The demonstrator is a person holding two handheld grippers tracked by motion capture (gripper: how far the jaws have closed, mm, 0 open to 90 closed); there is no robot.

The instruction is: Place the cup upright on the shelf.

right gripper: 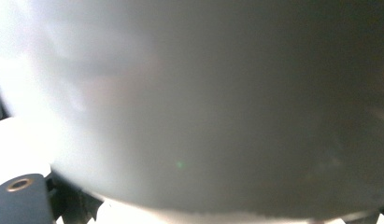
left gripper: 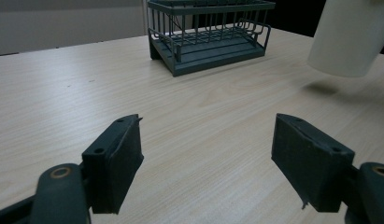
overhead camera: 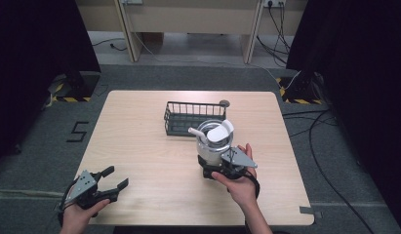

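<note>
- The right gripper (overhead camera: 218,165) is grasping the white cup (overhead camera: 215,141), lifted off the worktop (overhead camera: 139,146) near its right edge.
- The left gripper (overhead camera: 112,178) is idling released at the near-left corner.
- Judged remaining: placing the cup into the rack (overhead camera: 188,117).

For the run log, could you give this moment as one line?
right gripper: shut on cup, lifted | left gripper: open, idle | basket: on table
</note>
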